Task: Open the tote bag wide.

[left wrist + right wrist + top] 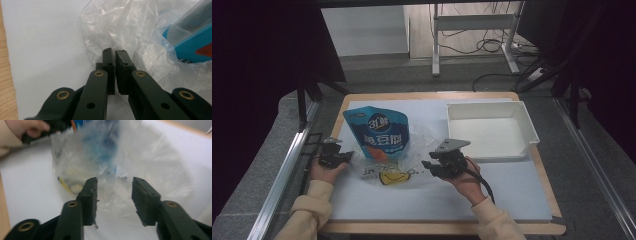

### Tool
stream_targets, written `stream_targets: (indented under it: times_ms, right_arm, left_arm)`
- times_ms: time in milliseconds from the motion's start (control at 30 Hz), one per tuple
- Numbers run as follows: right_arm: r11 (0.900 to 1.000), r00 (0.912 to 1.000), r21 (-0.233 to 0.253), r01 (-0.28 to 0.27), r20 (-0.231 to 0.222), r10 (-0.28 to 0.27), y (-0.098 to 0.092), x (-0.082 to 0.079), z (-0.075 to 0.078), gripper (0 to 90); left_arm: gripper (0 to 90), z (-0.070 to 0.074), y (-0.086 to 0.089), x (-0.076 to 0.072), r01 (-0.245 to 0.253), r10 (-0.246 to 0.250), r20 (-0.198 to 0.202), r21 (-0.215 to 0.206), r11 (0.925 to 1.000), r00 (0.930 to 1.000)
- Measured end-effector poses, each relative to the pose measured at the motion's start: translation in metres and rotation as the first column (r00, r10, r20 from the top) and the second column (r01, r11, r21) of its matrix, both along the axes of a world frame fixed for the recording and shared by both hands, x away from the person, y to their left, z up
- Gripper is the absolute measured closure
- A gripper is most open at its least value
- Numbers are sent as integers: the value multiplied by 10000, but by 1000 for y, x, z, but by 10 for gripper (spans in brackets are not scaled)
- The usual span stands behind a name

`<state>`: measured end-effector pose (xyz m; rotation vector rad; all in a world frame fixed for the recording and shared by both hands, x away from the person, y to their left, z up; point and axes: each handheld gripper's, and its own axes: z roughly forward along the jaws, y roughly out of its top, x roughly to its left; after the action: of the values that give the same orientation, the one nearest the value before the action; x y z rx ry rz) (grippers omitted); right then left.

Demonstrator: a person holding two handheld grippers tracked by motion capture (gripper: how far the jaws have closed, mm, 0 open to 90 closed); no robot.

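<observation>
Left gripper [115, 53] sits down at the near-left edge of the clear plastic bag [412, 150], and in the left gripper view its two black jaws stand almost together, a thin slit between them, with crumpled film right at their tips; whether a fold of that film is actually caught between them, I cannot tell. Just beyond and to the right of those jaws the blue snack pouch [193, 37] shows through the plastic. Over on the other side, the right gripper [114, 195] comes at the bag [140, 167] from its right, jaws wide apart, and the wrinkled film lies in the gap between them and past their tips, with neither pad clearly pressing on it. That view is blurred, but blue from the pouch and a yellow object [65, 183] show through the film ahead of the left jaw, and the person's other hand [27, 128] with its gripper sits far beyond the bag. From the high view, the blue pouch [379, 132] stands tilted between the two grippers, the left gripper [334, 156] just left of it, the right gripper [447, 162] just right of the bag, and the yellow object [393, 177] lies nearer the person between them. A white tray [517, 145] rests just behind the right gripper, all on a pale mat [512, 190].
</observation>
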<state>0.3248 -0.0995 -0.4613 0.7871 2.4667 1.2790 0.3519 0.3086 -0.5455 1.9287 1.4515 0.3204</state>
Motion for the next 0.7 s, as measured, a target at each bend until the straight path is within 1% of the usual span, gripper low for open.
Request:
stream_targets:
  times_ms: [67,133,200,233,300,367,400,433,467,533,567,633,667,700]
  right_arm:
    - [9996,9994,218,198,262,-204,-4,-2,11,501]
    - [9984,9964,318,461,693,-482,-5,0,25,454]
    - [9968,9923,441,663,1021,-705,-3,4,33,429]
    - [9966,9925,519,634,1015,-684,1,9,36,420]
    - [9983,9936,301,507,998,-535,9,18,37,403]
    - [9989,9952,-174,424,887,-407,21,28,33,401]
    - [9982,9949,-401,447,924,-408,27,33,30,407]
    - [9976,9950,-526,444,912,-395,31,38,27,454]
    - [9979,9961,-521,385,817,-342,34,42,25,509]
    - [9984,9980,-476,318,564,-291,39,48,20,678]
    - [9971,9968,-458,613,551,-587,40,51,17,762]
    - [9927,9913,-254,1182,614,-1165,40,55,14,843]
    - [9890,9874,-162,1473,602,-1461,40,57,12,857]
    - [9832,9818,-175,1817,589,-1804,40,58,9,865]
  left_arm:
    - [871,0,0,0,12,-12,5,-25,10000,10000]
    - [871,0,0,1,34,-34,3,-37,10000,10000]
    - [871,0,-1,1,17,-17,19,-73,10000,10000]
    - [871,0,-1,2,12,-12,9,-70,10000,10000]
    - [871,0,-1,1,4,-3,6,-61,10000,10000]
    - [871,0,-1,1,4,-4,6,-49,10000,10000]
    - [871,0,-1,1,3,-3,5,-54,10000,10000]
    - [871,0,-1,1,6,-6,8,-66,10000,10000]
    - [871,0,-1,1,20,-20,-5,-66,10000,10000]
    - [871,0,0,1,19,-19,-3,-87,10000,10000]
    - [871,0,0,1,23,-23,-7,-83,10000,10000]
    - [871,0,0,1,54,-54,-9,-61,10000,10000]
    - [871,0,0,1,59,-59,-12,-60,10000,10000]
    - [870,0,0,1,62,-62,-15,-59,10000,10000]
